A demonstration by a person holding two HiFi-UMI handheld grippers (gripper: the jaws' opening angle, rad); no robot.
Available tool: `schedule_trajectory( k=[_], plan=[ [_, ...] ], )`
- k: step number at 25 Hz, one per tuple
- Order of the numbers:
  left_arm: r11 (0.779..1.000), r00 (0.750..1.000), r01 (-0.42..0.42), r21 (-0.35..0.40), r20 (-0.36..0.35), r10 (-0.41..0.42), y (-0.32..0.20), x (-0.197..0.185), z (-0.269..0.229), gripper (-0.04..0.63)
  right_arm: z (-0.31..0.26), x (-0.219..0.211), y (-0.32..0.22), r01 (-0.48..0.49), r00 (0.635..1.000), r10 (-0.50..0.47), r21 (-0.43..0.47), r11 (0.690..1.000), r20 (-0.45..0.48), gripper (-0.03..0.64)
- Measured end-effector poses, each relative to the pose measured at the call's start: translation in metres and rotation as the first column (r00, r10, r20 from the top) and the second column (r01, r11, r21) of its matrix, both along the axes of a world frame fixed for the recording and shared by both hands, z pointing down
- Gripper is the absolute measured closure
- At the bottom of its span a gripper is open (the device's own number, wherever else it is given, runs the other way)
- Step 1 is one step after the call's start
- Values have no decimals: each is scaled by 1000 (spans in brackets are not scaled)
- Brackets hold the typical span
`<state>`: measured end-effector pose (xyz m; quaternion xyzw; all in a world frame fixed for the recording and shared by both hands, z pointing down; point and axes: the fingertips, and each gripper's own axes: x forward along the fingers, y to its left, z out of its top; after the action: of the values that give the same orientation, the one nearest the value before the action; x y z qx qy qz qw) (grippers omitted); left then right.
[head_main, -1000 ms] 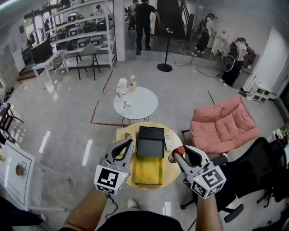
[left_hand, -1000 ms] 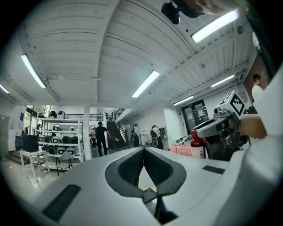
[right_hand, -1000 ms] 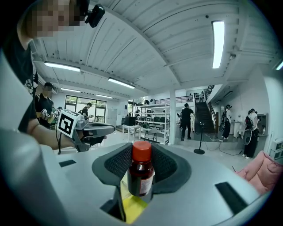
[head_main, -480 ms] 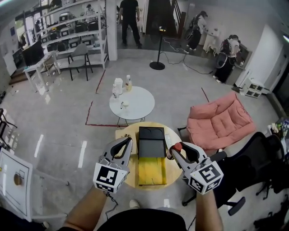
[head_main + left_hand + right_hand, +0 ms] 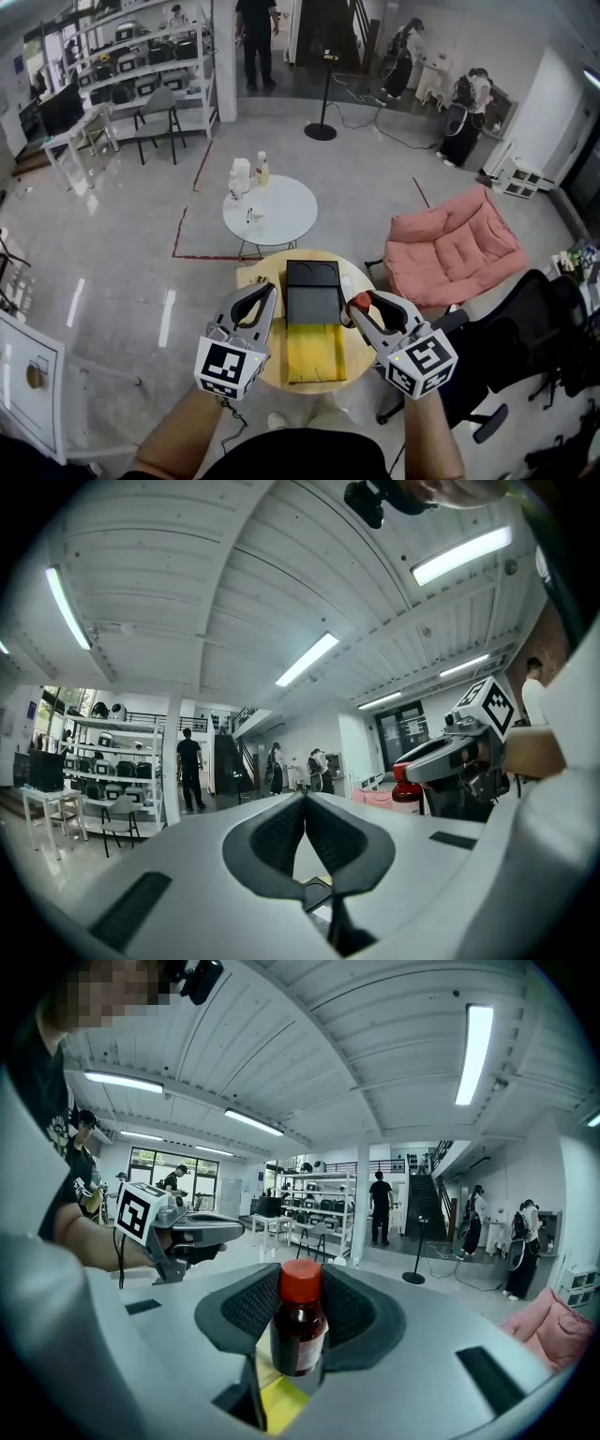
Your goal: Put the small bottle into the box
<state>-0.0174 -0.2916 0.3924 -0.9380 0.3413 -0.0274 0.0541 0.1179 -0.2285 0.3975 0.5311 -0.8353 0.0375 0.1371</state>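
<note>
Small dark-brown bottle with red cap (image 5: 298,1330) — upright, clamped between the pads of the right hand-held gripper (image 5: 300,1290), raised just right of the open black box with yellow lining (image 5: 311,352) on the round wooden bench (image 5: 249,279). Left hand-held gripper (image 5: 305,803) — jaws pressed together, empty, left of box.

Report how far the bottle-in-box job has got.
Done: the bottle is picked up, clamped upright in the right gripper. In hand: it hangs in the air by the right edge of the box, which lies on the round table. Left: carry it over the box, lower it in and release. The left gripper is shut and empty.
</note>
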Motion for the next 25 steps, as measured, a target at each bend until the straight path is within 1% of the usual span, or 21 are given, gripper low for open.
schedule_trajectory(
  k=[7, 12, 15, 19, 25],
  plan=[
    [999, 999, 32, 4, -7, -32, -16, 0, -5, 578, 4, 2, -15, 35, 999, -35, -4, 999, 5, 469],
    [999, 999, 35, 11, 7, -35, -28, 15, -2, 578, 8, 11, -31, 46, 999, -46, -11, 999, 15, 469],
    [999, 999, 40, -1, 18, -40, -33, 21, 6, 578, 17, 14, -40, 74, 997, -74, -25, 997, 13, 469],
    [999, 999, 45, -10, 14, -44, -39, 30, 13, 578, 24, 22, -50, 85, 996, -85, -41, 996, 19, 469],
    [998, 998, 57, -30, 26, -57, -50, 36, 26, 578, 44, 29, -64, 105, 994, -103, -78, 991, 27, 469]
  ],
)
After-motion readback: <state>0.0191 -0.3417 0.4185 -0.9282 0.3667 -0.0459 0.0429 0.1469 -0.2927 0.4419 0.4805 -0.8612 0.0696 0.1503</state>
